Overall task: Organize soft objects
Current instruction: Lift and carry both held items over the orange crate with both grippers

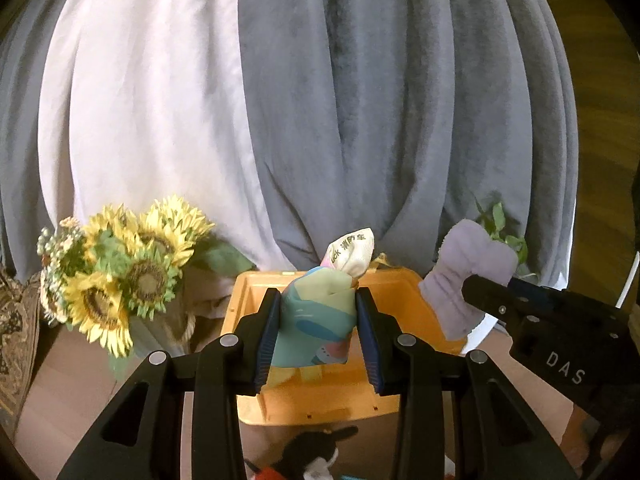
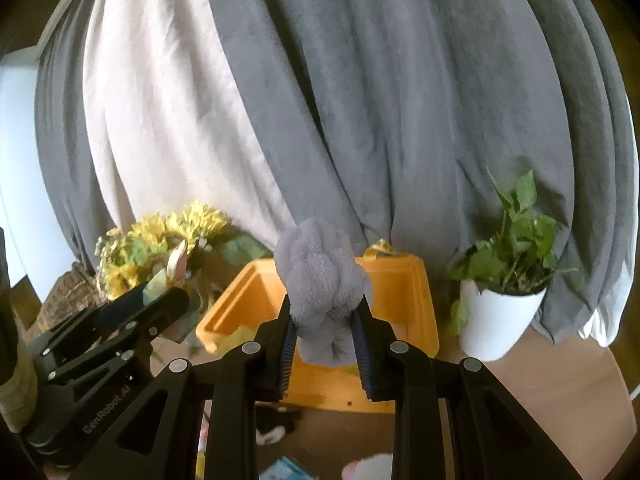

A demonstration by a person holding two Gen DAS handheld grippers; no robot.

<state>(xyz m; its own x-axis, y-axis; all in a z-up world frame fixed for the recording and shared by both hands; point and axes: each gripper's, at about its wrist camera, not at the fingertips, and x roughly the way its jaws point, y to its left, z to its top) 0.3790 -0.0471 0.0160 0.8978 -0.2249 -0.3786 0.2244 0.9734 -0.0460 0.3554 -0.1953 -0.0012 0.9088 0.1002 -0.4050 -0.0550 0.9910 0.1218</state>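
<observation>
My left gripper [image 1: 317,308] is shut on a rolled pastel printed cloth [image 1: 316,320], held upright above the front of an orange bin [image 1: 248,292]. To its right, my right gripper [image 2: 324,324] is shut on a bunched lavender fluffy towel [image 2: 320,280], which hangs over the same orange bin [image 2: 404,292]. The lavender towel [image 1: 468,280] and right gripper body appear at the right of the left wrist view; the printed cloth [image 2: 176,270] and left gripper show at the left of the right wrist view. A black and white soft toy [image 1: 316,452] lies on the table below the bin.
Grey and white curtains [image 1: 320,100] hang close behind the bin. A sunflower bouquet [image 1: 120,272] stands left of it and a potted green plant in a white pot [image 2: 496,316] to its right. Small items [image 2: 280,468] lie on the brown table near the front edge.
</observation>
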